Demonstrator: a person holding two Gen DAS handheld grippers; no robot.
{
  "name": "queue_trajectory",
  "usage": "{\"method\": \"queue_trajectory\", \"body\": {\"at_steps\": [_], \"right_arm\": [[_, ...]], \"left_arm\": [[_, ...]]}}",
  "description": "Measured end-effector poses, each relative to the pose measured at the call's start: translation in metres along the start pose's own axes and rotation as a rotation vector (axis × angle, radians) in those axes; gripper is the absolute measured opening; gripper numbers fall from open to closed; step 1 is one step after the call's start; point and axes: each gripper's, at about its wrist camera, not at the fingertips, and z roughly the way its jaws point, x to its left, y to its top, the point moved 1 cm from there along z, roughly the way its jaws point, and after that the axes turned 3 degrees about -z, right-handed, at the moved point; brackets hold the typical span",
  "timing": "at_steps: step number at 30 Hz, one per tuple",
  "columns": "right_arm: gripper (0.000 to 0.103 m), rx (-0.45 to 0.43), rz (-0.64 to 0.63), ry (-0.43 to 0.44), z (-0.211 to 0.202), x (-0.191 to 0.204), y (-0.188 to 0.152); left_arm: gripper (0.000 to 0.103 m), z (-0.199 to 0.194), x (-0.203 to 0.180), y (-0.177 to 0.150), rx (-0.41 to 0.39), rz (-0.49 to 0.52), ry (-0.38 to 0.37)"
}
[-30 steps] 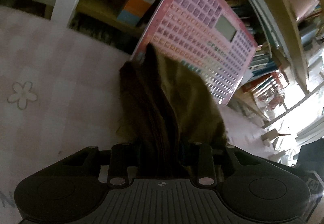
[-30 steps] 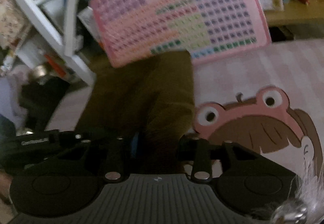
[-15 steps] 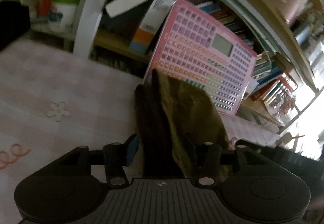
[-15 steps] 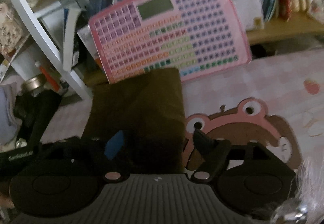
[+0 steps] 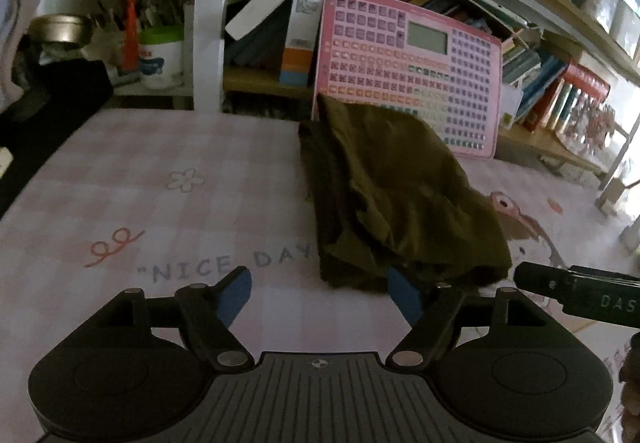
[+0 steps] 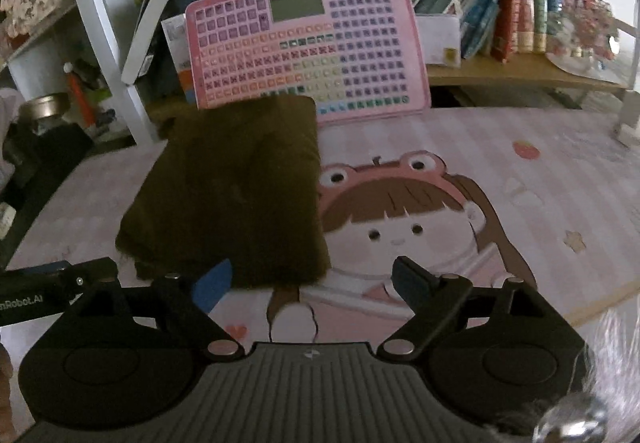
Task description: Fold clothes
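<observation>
A dark olive garment (image 5: 396, 199) lies folded into a thick rectangle on the pink printed table cover (image 5: 160, 203), its far end against a pink keyboard toy. In the right wrist view the same garment (image 6: 236, 195) looks flat and neat. My left gripper (image 5: 320, 293) hovers just short of the garment's near edge, its jaws still opening, with nothing between them. My right gripper (image 6: 310, 279) is also pulled back from the near edge, jaws opening and empty; its left blue pad (image 6: 212, 283) overlaps the cloth's edge in the picture. Each view shows part of the other gripper at its side.
A pink keyboard toy (image 6: 308, 47) leans against the bookshelf behind the garment. Books (image 6: 520, 19) fill the shelf. A white shelf post (image 5: 210, 15), a pen cup (image 5: 160, 55) and a metal tin (image 5: 60, 29) stand at the left. A cartoon girl print (image 6: 400, 219) lies right of the garment.
Both grippers let go of the olive garment and opened wide. Both drew back toward the near side, so the folded garment now lies free on the table.
</observation>
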Motion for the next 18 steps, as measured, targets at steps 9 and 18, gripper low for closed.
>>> {"method": "queue_trajectory", "body": {"at_steps": [9, 18], "right_arm": [[0.098, -0.037, -0.051, -0.093, -0.032, 0.013, -0.032], [0.1, -0.032, -0.065, -0.128, -0.037, 0.019, -0.04]], "left_arm": [[0.089, -0.02, -0.021, -0.031, 0.008, 0.037, 0.012], [0.098, -0.019, -0.025, -0.03, 0.016, 0.082, 0.033]]}}
